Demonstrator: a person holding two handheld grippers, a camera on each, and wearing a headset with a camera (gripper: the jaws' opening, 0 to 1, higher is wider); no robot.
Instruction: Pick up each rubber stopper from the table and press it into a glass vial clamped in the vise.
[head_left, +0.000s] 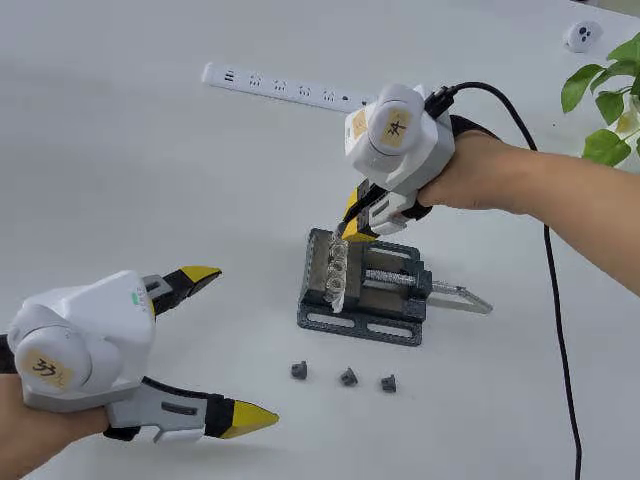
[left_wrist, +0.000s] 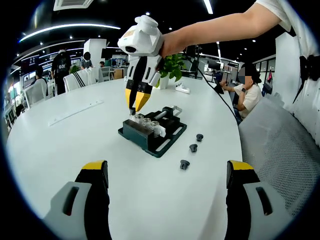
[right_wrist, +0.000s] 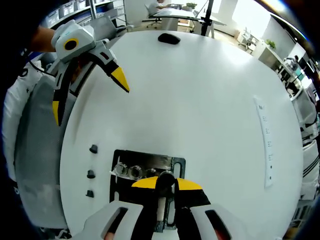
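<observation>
- The right gripper (head_left: 351, 228), in the upper middle of the head view, points down at the vise (head_left: 392, 322). Its yellow-tipped fingers (right_wrist: 145, 183) are drawn almost together on a small dark stopper (right_wrist: 165, 179).
- That stopper sits right over the top end of the row of vials (head_left: 337, 272). It seems to be at the mouth of the end vial, though I cannot tell whether it touches the glass.
- The left gripper (head_left: 226, 345), at the lower left of the head view, has its jaws spread wide with nothing between them. It is well apart from the vise.
- The vials stand upright with their mouths up, clamped between the vise jaws. Their row runs top to bottom in the head view, along the vise's left part.
- The vise's screw and handle (head_left: 462, 297) lie crosswise to that row, with the handle sticking out toward the right of the frame.
- Three loose stoppers (head_left: 348, 377) lie in a left-to-right line on the table (head_left: 120, 180), just below the vise at lower centre and apart from one another.
- Edges and room — bare white tabletop lies left of the vise and above it. A power strip (head_left: 285, 91) lies across the upper middle, a black cable (head_left: 556, 330) runs down the right side, and a plant (head_left: 606, 98) sits at the upper right corner.
</observation>
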